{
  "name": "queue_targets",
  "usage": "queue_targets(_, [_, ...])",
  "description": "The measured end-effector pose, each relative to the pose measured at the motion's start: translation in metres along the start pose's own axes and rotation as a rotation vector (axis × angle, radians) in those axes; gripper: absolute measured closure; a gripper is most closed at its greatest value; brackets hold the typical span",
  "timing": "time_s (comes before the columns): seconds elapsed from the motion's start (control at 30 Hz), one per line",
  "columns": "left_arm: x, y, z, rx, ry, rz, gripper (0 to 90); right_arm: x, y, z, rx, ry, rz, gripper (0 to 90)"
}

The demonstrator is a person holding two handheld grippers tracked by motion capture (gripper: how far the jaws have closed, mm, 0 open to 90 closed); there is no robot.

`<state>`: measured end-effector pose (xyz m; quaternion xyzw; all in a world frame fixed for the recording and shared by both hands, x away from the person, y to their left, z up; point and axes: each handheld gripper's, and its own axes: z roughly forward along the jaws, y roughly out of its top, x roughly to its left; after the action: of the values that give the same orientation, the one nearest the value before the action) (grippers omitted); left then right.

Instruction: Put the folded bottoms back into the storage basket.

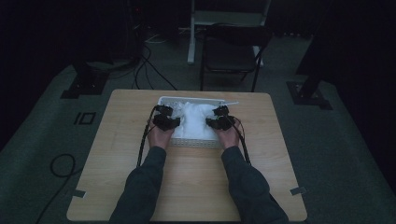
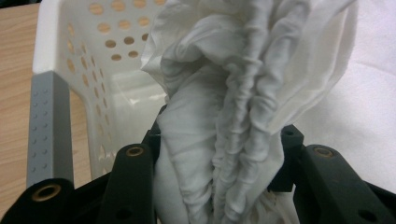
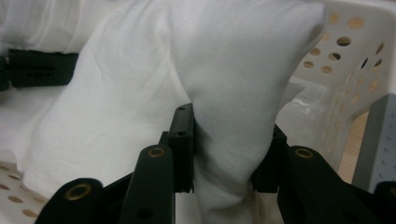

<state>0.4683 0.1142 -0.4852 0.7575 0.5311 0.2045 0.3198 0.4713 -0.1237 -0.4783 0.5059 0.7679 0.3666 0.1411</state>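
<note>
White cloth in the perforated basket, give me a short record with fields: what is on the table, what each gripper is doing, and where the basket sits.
held thing: crumpled white cloth, lying in the basket
container: white perforated plastic basket with grey corner posts, on the far half of the table
surface: light wooden table
left gripper: shut on a bunched fold of the cloth
right gripper: shut on a smoother fold of the cloth
behind the table: dark folding chair
</note>
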Motion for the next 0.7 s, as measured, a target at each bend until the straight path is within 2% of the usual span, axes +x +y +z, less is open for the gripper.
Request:
queue_targets(0.1, [0.001,0.000,0.001,0.021,0.005,-0.014,51.4,-0.001,-0.001,0.002,0.027,-0.007,0.001,65.4])
queue_targets(0.2, [0.001,0.001,0.001,0.038,0.023,-0.016,46.2,-0.002,-0.003,0.005,0.050,-0.038,-0.007,60.8])
queue_targets(0.33, [0.004,-0.001,-0.002,0.022,0.026,-0.014,41.7,-0.003,-0.005,0.005,0.061,-0.073,-0.007,48.2])
queue_targets(0.4, [0.006,-0.002,-0.004,0.008,0.020,-0.023,40.4,-0.004,-0.004,0.002,0.044,-0.084,-0.017,45.5])
queue_targets(0.57, [0.014,-0.003,-0.016,-0.042,0.030,-0.039,40.9,-0.005,0.000,-0.012,-0.008,-0.108,-0.033,41.0])
queue_targets(0.63, [0.017,-0.002,-0.024,-0.072,0.051,-0.033,45.4,-0.006,0.001,-0.017,-0.022,-0.110,-0.035,40.8])
queue_targets(0.7, [0.022,-0.001,-0.031,-0.092,0.053,-0.034,53.3,-0.008,0.001,-0.023,-0.043,-0.114,-0.034,40.9])
